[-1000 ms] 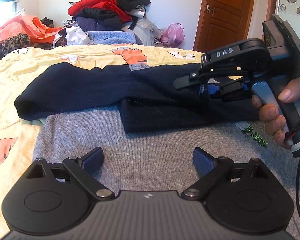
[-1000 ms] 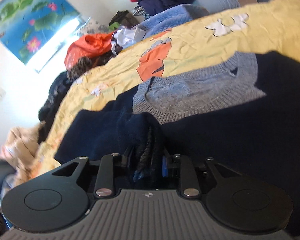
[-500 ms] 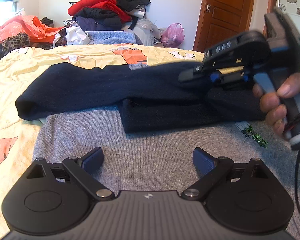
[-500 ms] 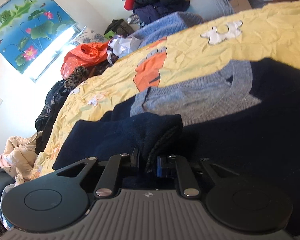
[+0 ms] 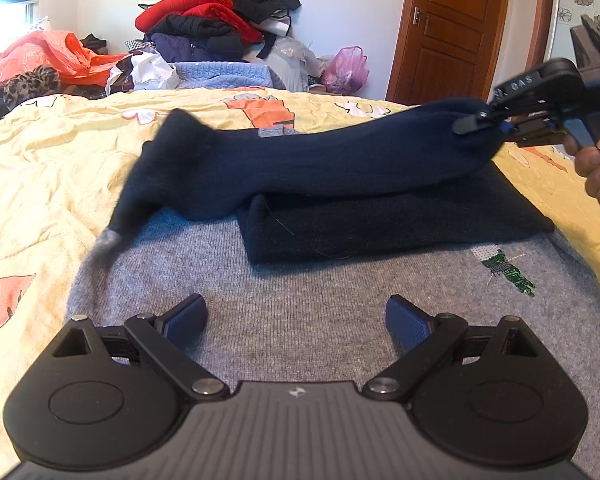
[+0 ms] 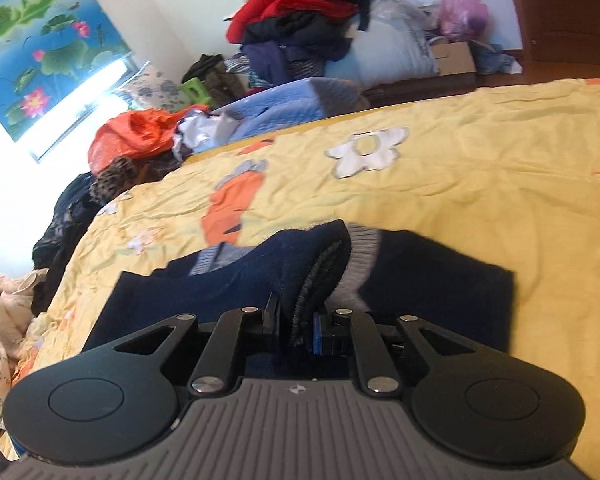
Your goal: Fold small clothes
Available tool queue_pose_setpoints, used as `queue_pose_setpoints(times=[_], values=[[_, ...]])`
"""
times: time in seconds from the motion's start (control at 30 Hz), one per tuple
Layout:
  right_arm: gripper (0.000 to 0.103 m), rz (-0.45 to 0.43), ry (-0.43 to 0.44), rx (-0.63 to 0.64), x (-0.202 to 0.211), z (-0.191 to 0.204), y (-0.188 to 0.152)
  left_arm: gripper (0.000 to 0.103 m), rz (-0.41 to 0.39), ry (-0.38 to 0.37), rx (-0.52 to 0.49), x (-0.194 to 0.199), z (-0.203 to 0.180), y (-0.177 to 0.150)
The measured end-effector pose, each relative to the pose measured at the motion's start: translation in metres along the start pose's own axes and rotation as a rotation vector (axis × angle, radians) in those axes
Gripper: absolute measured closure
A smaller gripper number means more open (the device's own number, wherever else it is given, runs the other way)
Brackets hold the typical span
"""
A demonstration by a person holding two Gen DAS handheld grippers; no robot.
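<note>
R gripper (image 6: 296, 326) jaws clamp the navy sleeve (image 5: 300, 164), now lifted off the sweater (image 5: 340, 300) and pulled right vs 1 s ago; cuff end blurred, trailing. L gripper (image 5: 296, 322) jaws wide apart over the grey body, unchanged. Bedspread (image 5: 52, 168) bare to the left edge.

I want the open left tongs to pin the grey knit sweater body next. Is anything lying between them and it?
Nothing visible: the left tongs hang directly over bare grey knit sweater body. The navy sleeve lies farther back.
</note>
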State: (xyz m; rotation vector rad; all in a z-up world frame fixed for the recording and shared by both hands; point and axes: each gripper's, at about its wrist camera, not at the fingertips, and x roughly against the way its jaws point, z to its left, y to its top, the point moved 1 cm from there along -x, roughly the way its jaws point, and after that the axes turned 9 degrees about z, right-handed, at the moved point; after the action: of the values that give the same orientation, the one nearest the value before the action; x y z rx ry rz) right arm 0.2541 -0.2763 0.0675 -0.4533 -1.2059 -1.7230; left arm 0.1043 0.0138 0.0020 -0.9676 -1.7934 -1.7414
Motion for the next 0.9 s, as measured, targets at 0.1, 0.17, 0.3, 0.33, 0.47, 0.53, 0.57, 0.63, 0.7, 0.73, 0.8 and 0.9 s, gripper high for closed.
queue_pose_setpoints(times=[0.1,0.17,0.3,0.33,0.47,0.53,0.57,0.63,0.7,0.73,0.8,0.9], values=[[0.080,0.008,-0.015,0.000,0.003,-0.009,-0.001,0.005,0.002,0.004,-0.004,-0.001,-0.001,0.000],[0.080,0.011,-0.025,0.000,0.005,-0.013,-0.002,0.005,0.003,0.007,-0.006,-0.001,-0.001,0.000],[0.080,0.040,-0.059,-0.001,0.003,-0.024,-0.006,0.005,0.005,0.010,-0.009,-0.001,-0.002,0.000],[0.080,0.050,-0.073,-0.003,0.002,-0.028,-0.008,0.005,0.005,0.010,-0.009,-0.001,-0.001,0.000],[0.081,0.087,-0.107,-0.035,-0.009,-0.044,-0.023,0.005,0.007,0.014,-0.014,-0.001,-0.002,0.000],[0.081,0.075,-0.099,-0.042,-0.009,-0.046,-0.028,0.004,0.011,0.019,-0.021,-0.002,-0.003,0.001],[0.081,0.070,-0.094,-0.045,-0.009,-0.046,-0.029,0.004,0.013,0.024,-0.025,-0.002,-0.004,0.001],[0.080,0.063,-0.101,-0.044,-0.010,-0.044,-0.029,0.004,0.005,0.043,-0.057,0.002,-0.009,0.002],[0.071,0.050,-0.107,-0.049,-0.004,-0.044,-0.027,0.004,-0.045,0.059,-0.132,0.013,-0.018,0.007],[0.065,0.026,-0.119,-0.051,0.001,-0.043,-0.026,0.004,-0.086,0.067,-0.158,0.020,-0.020,0.013],[0.062,-0.084,-0.193,-0.014,0.020,-0.036,-0.026,0.004,-0.147,0.074,-0.170,0.028,-0.021,0.029],[0.061,-0.246,-0.293,0.046,0.035,-0.018,-0.030,0.004,-0.152,0.120,-0.134,0.008,-0.017,0.064]])
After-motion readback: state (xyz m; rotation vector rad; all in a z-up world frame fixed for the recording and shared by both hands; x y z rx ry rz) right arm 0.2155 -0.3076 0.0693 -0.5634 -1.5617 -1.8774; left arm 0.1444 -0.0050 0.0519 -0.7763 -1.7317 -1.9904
